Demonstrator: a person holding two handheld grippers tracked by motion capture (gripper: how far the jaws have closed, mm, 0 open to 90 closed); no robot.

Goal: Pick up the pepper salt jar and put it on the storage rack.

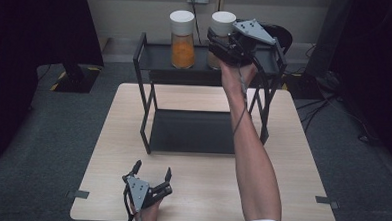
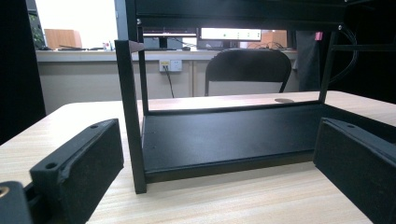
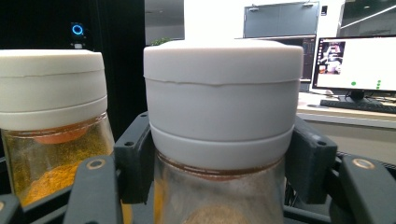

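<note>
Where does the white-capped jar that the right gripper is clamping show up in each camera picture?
High view: the clamped jar stands at the top centre, on the black rack's upper shelf, with the right gripper closed around it.
Left gripper view: the jar is not in this picture; the rack's lower shelf is.
Right gripper view: it rises in the centre between the jaws.
Shared landmark: the orange-filled jar, standing to its left.

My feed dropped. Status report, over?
Right tool shut on right spice jar, top shelf. Left tool open, idle on table. Orange-filled jar alongside, apart.
</note>
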